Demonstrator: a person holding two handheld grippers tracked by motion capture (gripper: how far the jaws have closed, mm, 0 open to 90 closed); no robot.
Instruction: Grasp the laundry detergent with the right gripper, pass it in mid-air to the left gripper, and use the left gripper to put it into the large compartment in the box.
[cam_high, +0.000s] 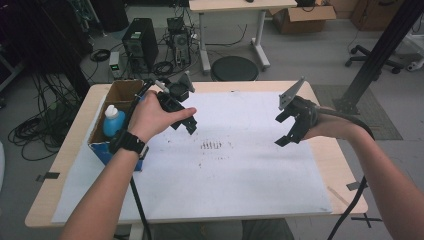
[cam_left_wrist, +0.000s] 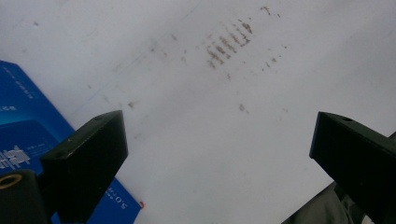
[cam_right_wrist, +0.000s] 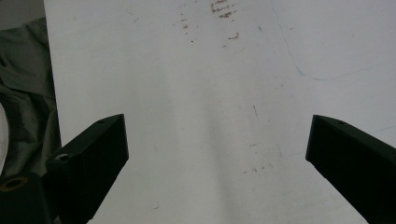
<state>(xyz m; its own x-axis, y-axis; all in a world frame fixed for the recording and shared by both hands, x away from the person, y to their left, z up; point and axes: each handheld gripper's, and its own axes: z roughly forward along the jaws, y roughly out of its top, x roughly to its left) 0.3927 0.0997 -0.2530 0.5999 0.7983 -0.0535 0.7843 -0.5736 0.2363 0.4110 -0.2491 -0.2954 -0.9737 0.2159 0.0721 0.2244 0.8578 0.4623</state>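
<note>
My left gripper (cam_high: 187, 120) hovers over the left part of the white sheet (cam_high: 235, 170), open, with nothing between its jaws. In the left gripper view the open left gripper (cam_left_wrist: 219, 149) looks down on bare sheet with brown marks (cam_left_wrist: 229, 43). My right gripper (cam_high: 289, 129) hangs over the sheet's right side, open and empty. The right gripper view has the right gripper (cam_right_wrist: 217, 149) spread wide above the white sheet (cam_right_wrist: 210, 93). A row of small brown marks (cam_high: 211, 145) lies on the sheet between the two grippers.
A blue cardboard box (cam_high: 112, 107) stands at the table's left edge, beside my left wrist; inside it is a bottle (cam_high: 113, 121) with a white cap. Its blue side (cam_left_wrist: 28, 135) fills the left gripper view's left corner. A stool (cam_high: 234, 68) and computers stand beyond the table.
</note>
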